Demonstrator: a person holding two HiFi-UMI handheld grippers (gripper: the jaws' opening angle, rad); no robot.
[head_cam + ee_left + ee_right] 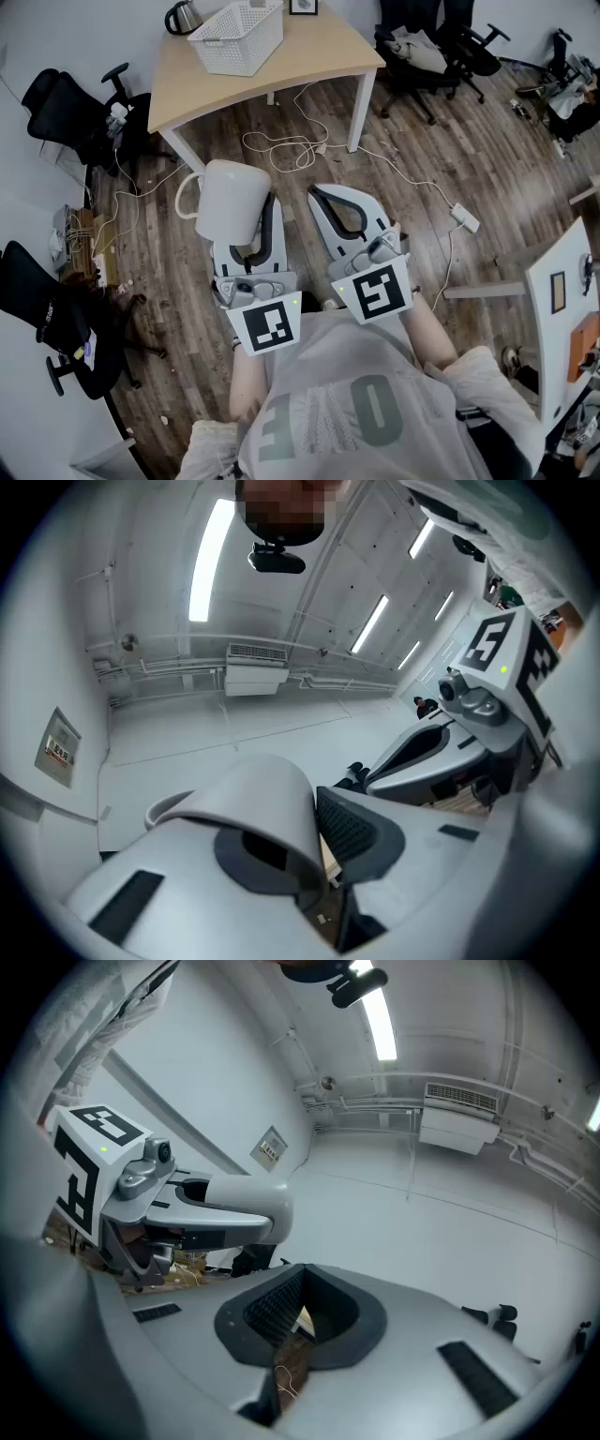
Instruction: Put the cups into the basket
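left tool (317, 841) pinching cup (230, 202) wall | right tool (292, 1324) pressed together, empty | basket (239, 37) well apart

The cup (225, 202) is smooth, matt white; whether ceramic or plastic cannot be told. The left hand-held gripper (248, 220) and right hand-held gripper (345, 211) have matt grey plastic shells with dark, finely ribbed pads (272, 1312). On the table (319, 52) of pale, smooth wood, the basket (236, 37) is white plastic lattice. Below the table, the floor (469, 159) is dark, grainy wood planks with a dull sheen.
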